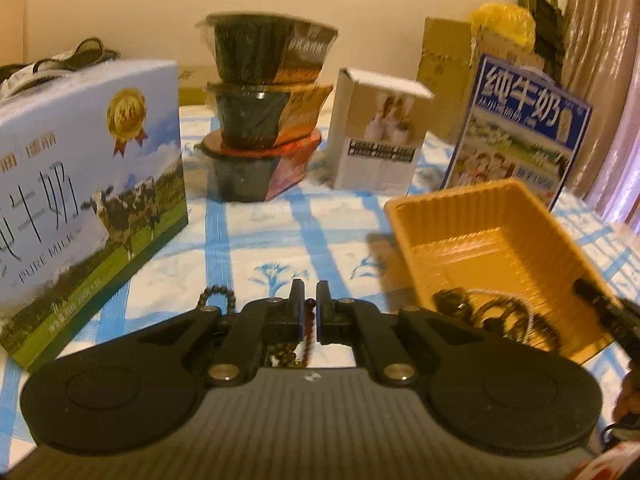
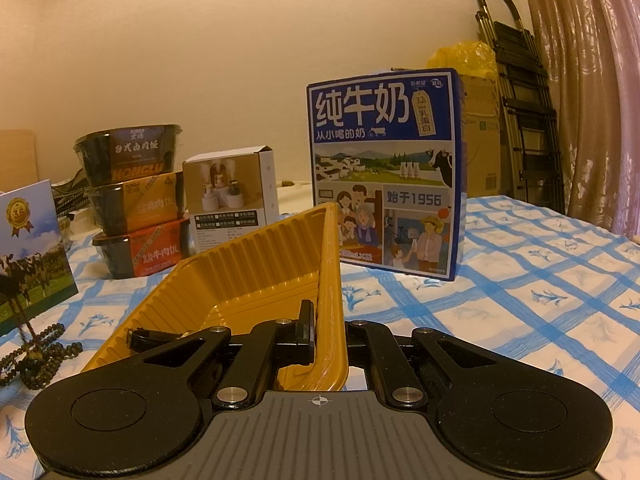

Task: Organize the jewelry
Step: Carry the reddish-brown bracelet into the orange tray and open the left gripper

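Two grippers share the job: the right gripper [image 2: 326, 334] clamps the yellow tray's [image 2: 256, 264] wall to steady it, while the left gripper [image 1: 309, 300], just beside the tray, pinches a bead bracelet [image 1: 298, 354] shut, probably to drop it in.

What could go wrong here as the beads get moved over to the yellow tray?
1. The left gripper pinches only a thin strand of the bead string; the rest dangles and may slip or snag.
2. The right gripper clamps just the yellow tray wall, so the light tray may tilt, spilling the dark jewelry inside.
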